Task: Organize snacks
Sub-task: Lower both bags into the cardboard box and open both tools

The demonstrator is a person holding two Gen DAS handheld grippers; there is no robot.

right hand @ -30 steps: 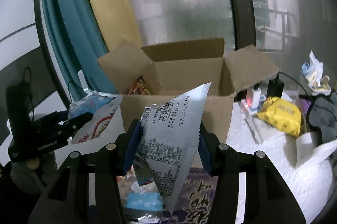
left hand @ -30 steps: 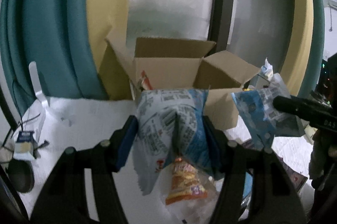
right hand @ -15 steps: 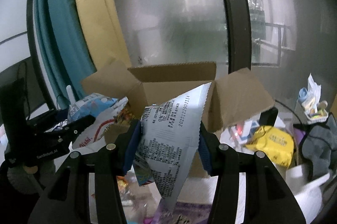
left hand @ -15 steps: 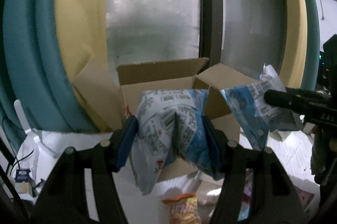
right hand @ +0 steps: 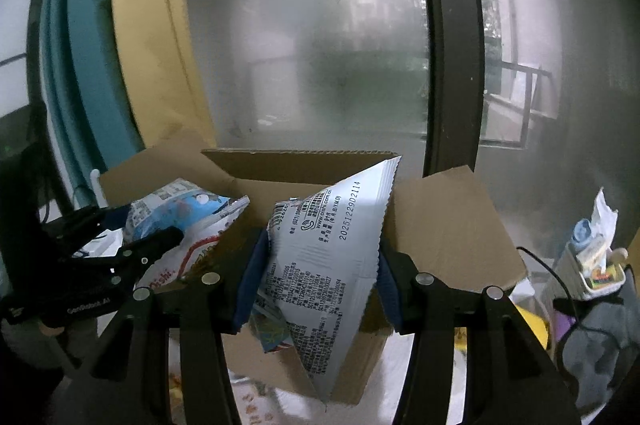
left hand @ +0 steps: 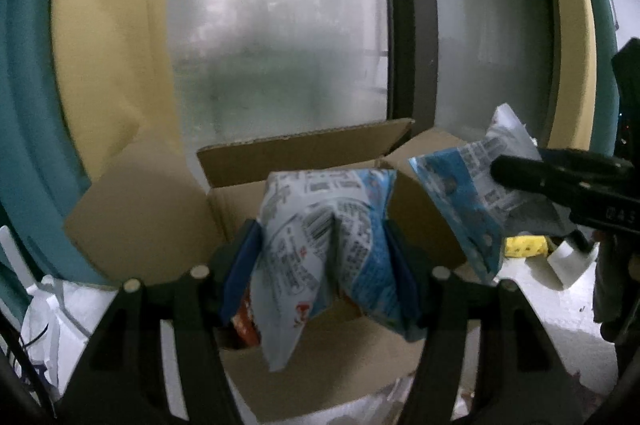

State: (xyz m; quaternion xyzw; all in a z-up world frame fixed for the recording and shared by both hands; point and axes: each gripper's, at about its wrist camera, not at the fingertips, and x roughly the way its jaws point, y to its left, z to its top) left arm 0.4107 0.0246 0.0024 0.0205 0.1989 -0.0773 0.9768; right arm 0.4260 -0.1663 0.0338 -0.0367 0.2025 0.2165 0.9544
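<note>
My left gripper (left hand: 322,265) is shut on a blue and white snack bag (left hand: 320,257) and holds it over the open cardboard box (left hand: 304,153). My right gripper (right hand: 318,265) is shut on a silver snack bag (right hand: 332,257) with printed text, held at the box's near wall (right hand: 444,225). Each gripper shows in the other's view: the right gripper with its bag (left hand: 472,193) at the right, the left gripper with its bag (right hand: 180,217) at the left. A red and orange packet (left hand: 242,321) lies inside the box.
The box stands on a white table (left hand: 560,329) before a frosted window (left hand: 280,45) with yellow and teal curtains. A yellow packet (left hand: 524,245) and white items lie right of the box. A holder with small items (right hand: 596,261) and dark cloth (right hand: 600,337) are at far right.
Both grippers have risen and moved forward with their bags, from low over the table to the level of the box opening. The box now looks closer.
</note>
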